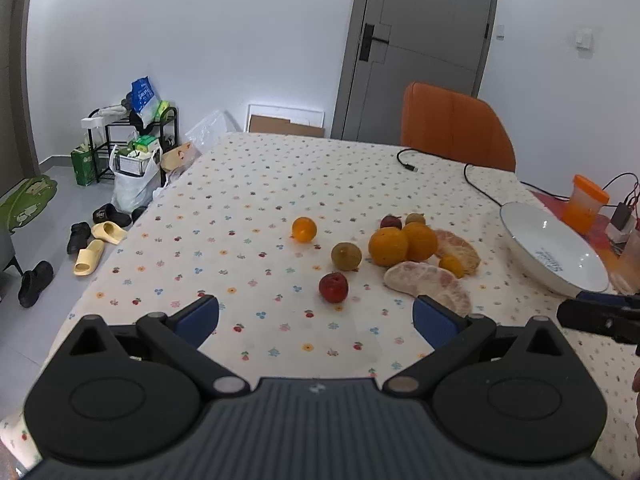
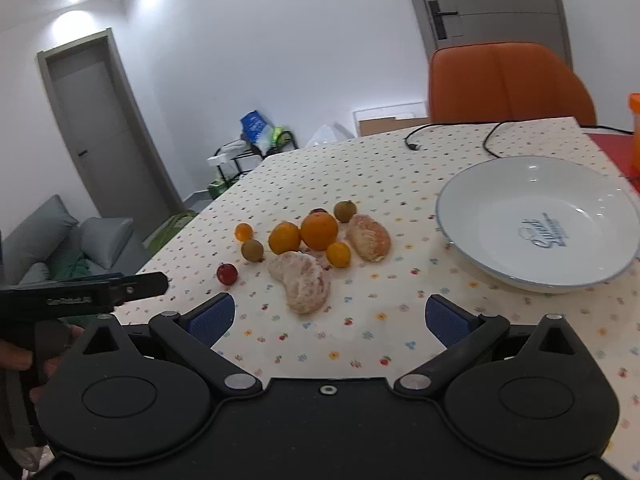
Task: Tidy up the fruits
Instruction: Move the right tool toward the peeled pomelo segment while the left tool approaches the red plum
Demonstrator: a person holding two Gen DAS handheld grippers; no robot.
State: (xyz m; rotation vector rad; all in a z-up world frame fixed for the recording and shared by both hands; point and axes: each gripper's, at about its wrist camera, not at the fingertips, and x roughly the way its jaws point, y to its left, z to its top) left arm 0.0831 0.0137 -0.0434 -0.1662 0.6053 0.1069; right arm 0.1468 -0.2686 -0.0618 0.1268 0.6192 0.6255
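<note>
Both hand-held grippers are hovering above the bench [image 2: 400,168], which is wearing a cream cloth dotted with small flowers. The left hand-held gripper [image 1: 316,320] is holding its blue-padded fingers wide apart around nothing, and the right hand-held gripper [image 2: 330,316] is doing the same. The fruits are lying loose in a cluster on the cloth: two large round oranges [image 2: 319,231] touching each other, two peeled pale-pink pomelo pieces [image 2: 302,280], small brown-green kiwis [image 1: 346,256] and a small red apple [image 1: 333,287]. At about three o'clock from the cluster, well apart, a white shallow bowl with a blue rim [image 2: 460,184] is sitting.
</note>
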